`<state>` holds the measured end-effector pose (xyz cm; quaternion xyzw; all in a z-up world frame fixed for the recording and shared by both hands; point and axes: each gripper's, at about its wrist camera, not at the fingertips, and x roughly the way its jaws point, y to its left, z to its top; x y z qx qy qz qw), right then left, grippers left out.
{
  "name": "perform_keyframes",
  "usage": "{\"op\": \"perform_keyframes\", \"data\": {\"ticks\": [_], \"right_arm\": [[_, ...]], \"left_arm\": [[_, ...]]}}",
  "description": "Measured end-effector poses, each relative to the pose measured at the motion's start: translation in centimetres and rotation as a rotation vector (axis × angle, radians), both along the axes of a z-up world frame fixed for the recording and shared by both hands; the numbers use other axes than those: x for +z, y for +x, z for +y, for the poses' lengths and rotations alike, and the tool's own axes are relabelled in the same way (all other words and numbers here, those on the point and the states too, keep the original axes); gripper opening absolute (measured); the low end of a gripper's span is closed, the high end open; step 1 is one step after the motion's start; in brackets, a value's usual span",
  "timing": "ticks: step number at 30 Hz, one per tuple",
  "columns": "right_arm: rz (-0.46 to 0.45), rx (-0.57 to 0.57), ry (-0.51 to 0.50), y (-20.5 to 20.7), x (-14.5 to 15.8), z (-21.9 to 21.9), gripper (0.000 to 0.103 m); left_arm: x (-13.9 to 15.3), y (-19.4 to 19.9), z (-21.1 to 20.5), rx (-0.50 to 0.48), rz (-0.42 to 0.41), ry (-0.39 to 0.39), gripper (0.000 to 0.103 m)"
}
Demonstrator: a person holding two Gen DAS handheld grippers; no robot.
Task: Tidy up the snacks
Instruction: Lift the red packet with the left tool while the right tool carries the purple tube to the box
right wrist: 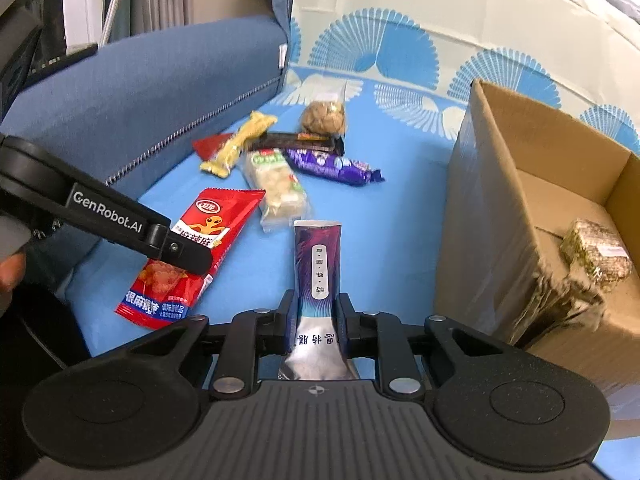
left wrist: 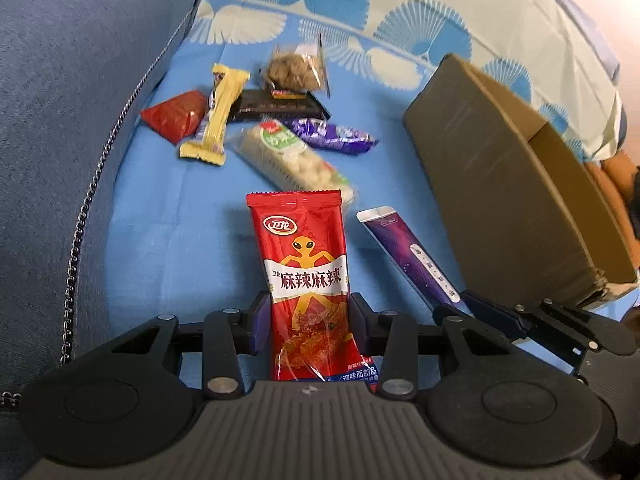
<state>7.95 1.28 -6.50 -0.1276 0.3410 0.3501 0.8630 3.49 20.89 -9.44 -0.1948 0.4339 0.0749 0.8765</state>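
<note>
My left gripper (left wrist: 309, 312) is shut on a red spicy-strip snack packet (left wrist: 306, 276), held above the blue bed sheet; it also shows in the right wrist view (right wrist: 188, 252). My right gripper (right wrist: 318, 314) is shut on a purple stick sachet (right wrist: 318, 264), also seen in the left wrist view (left wrist: 408, 256). A pile of snacks lies further off: a yellow bar (left wrist: 218, 120), a red packet (left wrist: 174, 118), a black bar (left wrist: 276, 106), a purple bar (left wrist: 332, 136), a clear rice-cracker pack (left wrist: 288, 160) and a brown ball in clear wrap (left wrist: 290, 70).
An open cardboard box (right wrist: 500, 216) stands on the right, with one wrapped snack (right wrist: 596, 252) inside. A blue cushion (left wrist: 72, 120) borders the sheet on the left. A patterned blue-and-cream cover (right wrist: 400, 48) lies behind.
</note>
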Motion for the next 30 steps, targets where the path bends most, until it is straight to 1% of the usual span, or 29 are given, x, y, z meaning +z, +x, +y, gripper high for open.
{"op": "perform_keyframes", "data": {"ticks": [5,13,17,24,30], "right_arm": [[-0.016,-0.001,0.022,-0.1,0.4,-0.1,0.021],[-0.032,-0.009,0.056,0.0,1.1,-0.4,0.021],[-0.040,-0.011,0.080,0.1,1.7,-0.8,0.021],[-0.088,-0.014,0.132,0.1,3.5,-1.7,0.021],[-0.109,-0.024,0.199,0.2,5.0,-2.9,0.021]], "left_arm": [[0.2,-0.4,0.1,0.007,-0.017,-0.004,0.045],[0.3,-0.4,-0.3,0.005,-0.020,0.020,0.045],[0.4,-0.3,-0.7,0.004,-0.015,0.045,0.045],[0.5,-0.2,-1.4,-0.005,-0.018,0.101,0.045],[0.9,-0.5,-1.3,0.020,-0.044,0.109,0.045]]}}
